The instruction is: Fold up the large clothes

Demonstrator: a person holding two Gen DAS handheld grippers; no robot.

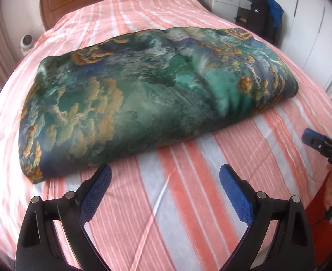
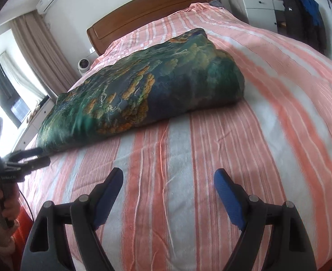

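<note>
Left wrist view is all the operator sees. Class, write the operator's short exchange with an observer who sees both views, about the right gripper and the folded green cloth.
Operator: Is the right gripper holding anything?
Observer: No. It is open, with only the striped sheet below it.
Operator: How near is my left gripper to the folded green cloth?
Observer: Seen from the side, its tips are at the cloth's near corner. I cannot tell whether they touch.

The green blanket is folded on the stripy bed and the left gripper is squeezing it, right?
Not quite. The left gripper is open over the bare stripy bed, holding nothing, as the left wrist view shows. The green blanket is indeed folded on the bed.
</note>
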